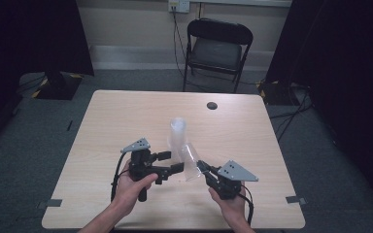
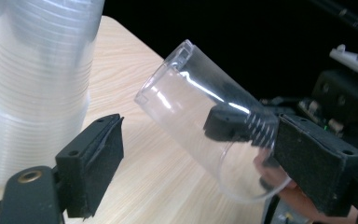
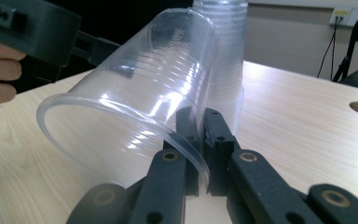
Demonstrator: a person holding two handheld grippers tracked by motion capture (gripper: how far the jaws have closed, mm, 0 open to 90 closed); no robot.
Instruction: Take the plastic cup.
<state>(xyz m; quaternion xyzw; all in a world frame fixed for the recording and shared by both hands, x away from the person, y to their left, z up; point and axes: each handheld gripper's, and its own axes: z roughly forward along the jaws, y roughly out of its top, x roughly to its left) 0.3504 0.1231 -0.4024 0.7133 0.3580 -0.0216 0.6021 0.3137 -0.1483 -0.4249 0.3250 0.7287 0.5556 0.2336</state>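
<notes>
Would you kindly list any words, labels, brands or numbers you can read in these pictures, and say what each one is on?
No text can be read here.
Single cup: faint raised marks on its base, too blurred to read.
Cup stack: plain ribs, no print.
Left gripper and right gripper: no labels seen.
Wall socket: too small to tell any marking.

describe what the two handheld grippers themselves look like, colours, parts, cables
Both the left gripper and the right gripper are matte black, each with two blocky jaws lined with dark pads, brass-coloured pivot pins, a grey three-cornered plate on top and a black cable trailing behind.
</notes>
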